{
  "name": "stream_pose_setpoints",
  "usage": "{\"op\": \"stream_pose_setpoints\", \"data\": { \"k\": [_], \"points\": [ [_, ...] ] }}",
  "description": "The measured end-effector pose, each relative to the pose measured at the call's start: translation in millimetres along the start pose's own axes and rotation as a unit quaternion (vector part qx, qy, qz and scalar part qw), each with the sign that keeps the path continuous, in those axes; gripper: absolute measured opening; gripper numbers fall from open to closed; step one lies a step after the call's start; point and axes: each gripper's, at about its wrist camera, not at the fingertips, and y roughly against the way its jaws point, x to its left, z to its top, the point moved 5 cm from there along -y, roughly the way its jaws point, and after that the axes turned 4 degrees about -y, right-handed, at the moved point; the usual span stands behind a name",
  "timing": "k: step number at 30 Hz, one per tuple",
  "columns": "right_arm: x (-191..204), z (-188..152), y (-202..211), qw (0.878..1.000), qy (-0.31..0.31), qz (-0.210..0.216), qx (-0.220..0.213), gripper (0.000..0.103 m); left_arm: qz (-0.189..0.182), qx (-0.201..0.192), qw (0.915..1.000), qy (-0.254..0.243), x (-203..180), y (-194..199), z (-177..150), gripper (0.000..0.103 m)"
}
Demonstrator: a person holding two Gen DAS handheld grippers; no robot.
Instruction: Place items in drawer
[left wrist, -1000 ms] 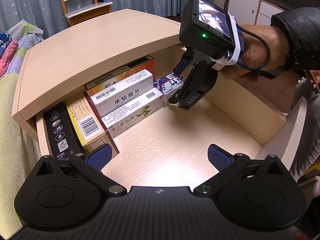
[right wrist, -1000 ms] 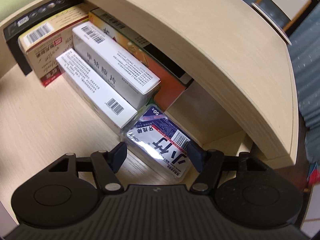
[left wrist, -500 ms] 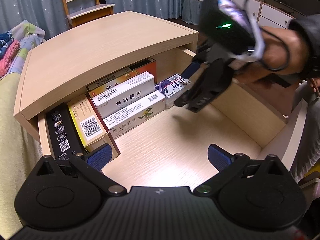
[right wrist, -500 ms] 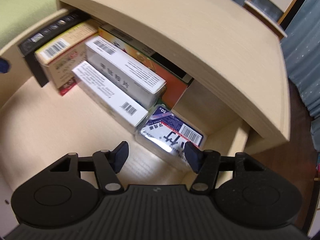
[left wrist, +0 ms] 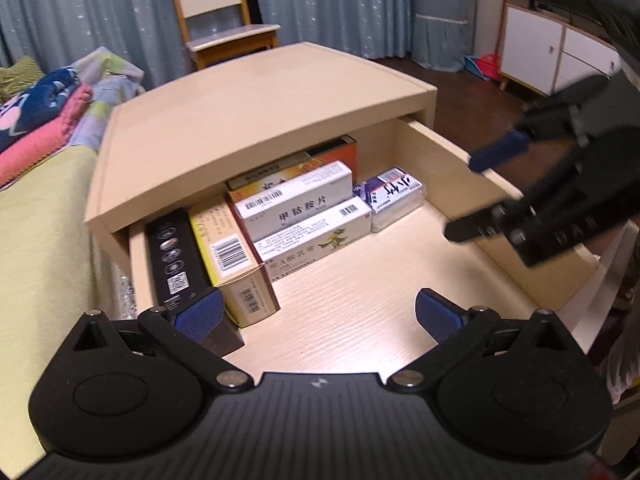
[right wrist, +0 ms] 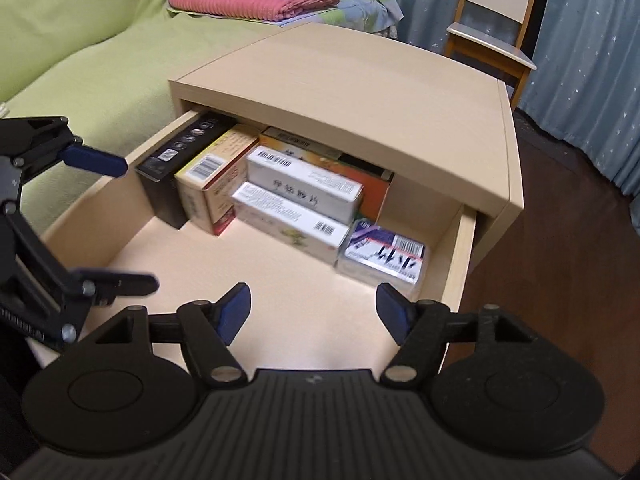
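- Pulled back now: right gripper (left wrist: 476,196) leaves the drawer and sits at the right edge of the left wrist frame, jaws apart and empty, clear of the purple packet (left wrist: 394,194) it was straddling.
- Purple packet lies flat at the back right of the drawer (right wrist: 456,256), touching the lower white box (right wrist: 290,226).
- Black box (left wrist: 172,256), yellow box (left wrist: 228,250), upper white box (left wrist: 296,200) and orange box (left wrist: 340,150) line the back.
- Left gripper (left wrist: 316,314) hovers low over the drawer's bare floor, jaws apart, holding nothing.
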Motion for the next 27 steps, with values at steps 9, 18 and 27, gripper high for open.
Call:
{"op": "stream_pose_setpoints", "data": {
  "k": [9, 18, 27],
  "points": [
    [-7.3, 10.4, -16.7, 1.000, 0.011, 0.002, -0.003, 0.066, 0.036, 0.003, 0.9993, -0.013, -4.3, 32.1, -4.4, 0.102],
    [-8.2, 41.3, -97.9, 0.970, 0.239, 0.012, 0.049, 0.066, 0.040, 0.000, 0.9989, -0.023, -4.7, 34.3, -0.1, 0.102],
    [-7.4, 42.8, -147.2, 0.950, 0.297, 0.014, 0.098, 0.073, 0.011, -0.001, 0.9996, -0.026, -1.1, 13.4, 4.6, 0.102]
  ]
}}
